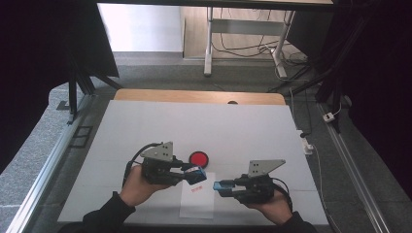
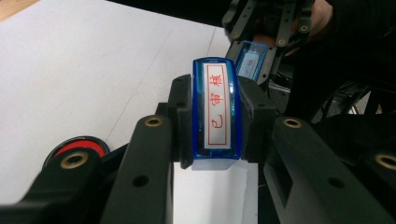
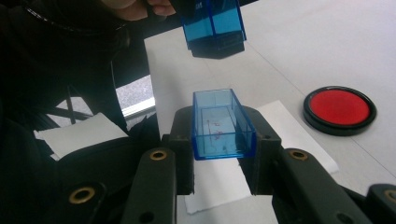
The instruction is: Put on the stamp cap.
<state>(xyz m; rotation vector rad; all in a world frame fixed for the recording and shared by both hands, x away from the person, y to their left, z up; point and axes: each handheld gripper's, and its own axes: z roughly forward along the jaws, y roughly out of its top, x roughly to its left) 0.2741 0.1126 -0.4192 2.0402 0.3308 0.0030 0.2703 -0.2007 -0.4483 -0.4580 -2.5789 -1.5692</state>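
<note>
Clamped between the two black jaws of the left gripper [image 2: 216,122] is a translucent blue plastic stamp body [image 2: 216,112], gripped on its long sides; its white label with red characters faces that gripper's camera. In the high view the left gripper [image 1: 197,174] holds this stamp just above the upper edge of a white sheet of paper [image 1: 197,204], which serves as the landmark for everything else.

Across from it, the right gripper [image 3: 223,135] has its jaws closed on a clear blue plastic stamp cap [image 3: 223,123], an open rectangular shell whose hollow faces the stamp. In the high view the right gripper [image 1: 222,186] hovers at the paper's right edge, with the cap [image 1: 221,185] near the stamp [image 1: 195,174] but apart from it; a short gap of free air lies between them. The right gripper view shows the stamp [image 3: 214,25] hanging beyond the cap, its dark underside turned down towards the paper [image 3: 219,182].

A red round ink pad in a black rim [image 1: 198,158] lies just beyond the paper's top edge, close behind the left gripper and untouched.

Around the paper, the white tabletop cover [image 1: 194,121] stretches bare on the far side and to both sides, giving wide room. A strip of wooden table edge [image 1: 194,96] shows beyond the cover, then grey carpet floor [image 1: 160,77], metal desk legs [image 1: 209,43] and loose cables [image 1: 243,48] farther off.
</note>
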